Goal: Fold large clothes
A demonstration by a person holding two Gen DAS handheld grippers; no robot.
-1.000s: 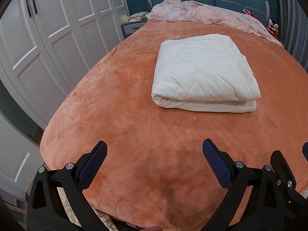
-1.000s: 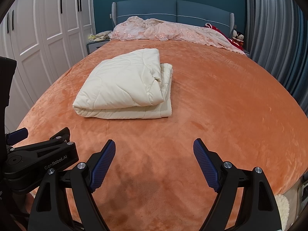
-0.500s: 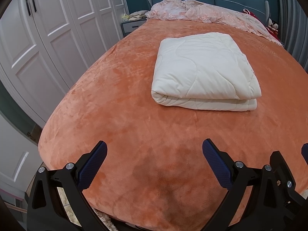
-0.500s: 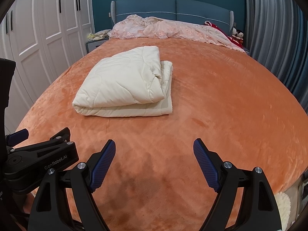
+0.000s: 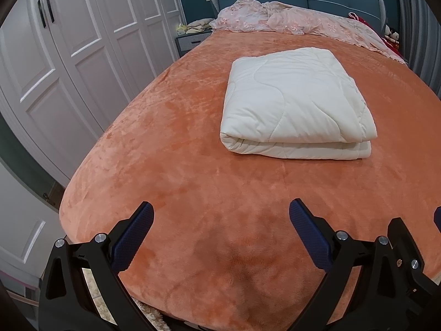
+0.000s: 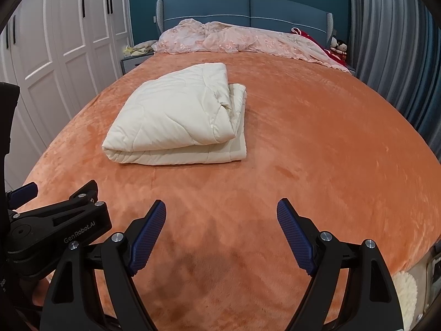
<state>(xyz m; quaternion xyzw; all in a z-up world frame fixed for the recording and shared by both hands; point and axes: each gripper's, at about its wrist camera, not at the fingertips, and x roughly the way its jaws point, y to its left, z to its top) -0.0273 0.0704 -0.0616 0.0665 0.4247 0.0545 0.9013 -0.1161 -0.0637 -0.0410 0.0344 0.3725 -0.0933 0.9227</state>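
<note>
A cream quilted comforter (image 5: 295,104) lies folded in a thick rectangular stack on the orange plush bed cover (image 5: 179,151); it also shows in the right wrist view (image 6: 179,118), left of centre. My left gripper (image 5: 222,220) is open and empty, hovering over the foot of the bed well short of the comforter. My right gripper (image 6: 222,216) is open and empty too, beside the left one, whose black body (image 6: 55,220) shows at the lower left of the right wrist view.
A crumpled pink lace cover (image 6: 234,38) lies along the blue headboard (image 6: 248,8). White wardrobe doors (image 5: 69,55) line the left side, with a nightstand (image 5: 190,41) by the bed. Grey curtains (image 6: 391,41) hang on the right. Red items and a doll (image 6: 337,47) sit at the far right corner.
Both grippers have drawn back slightly toward the foot of the bed and tilted up a little. The folded comforter has not moved. Both stay open.
</note>
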